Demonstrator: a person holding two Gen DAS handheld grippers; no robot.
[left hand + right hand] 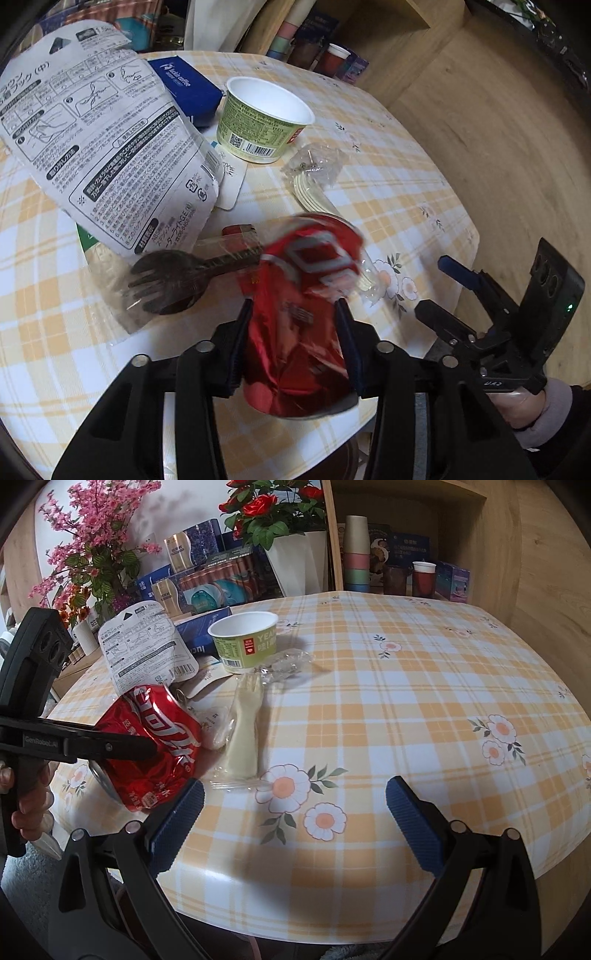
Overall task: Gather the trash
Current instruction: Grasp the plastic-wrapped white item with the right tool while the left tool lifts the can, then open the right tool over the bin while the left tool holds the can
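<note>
My left gripper (295,314) is shut on a crushed red cola can (306,295) and holds it above the table's near edge; the can also shows in the right wrist view (151,746). My right gripper (295,805) is open and empty over the checked tablecloth (406,701), and it shows in the left wrist view (436,288). On the table lie a dark wrapped spork (173,280), a pale wrapped fork (245,723), a green paper cup (262,118), a crumpled clear wrapper (314,164) and a white printed package (103,147).
A blue coffee box (188,86) lies behind the cup. Flower pots (291,554), boxes and stacked cups (356,550) crowd the back by a wooden shelf. The table edge (332,923) is close below my right gripper.
</note>
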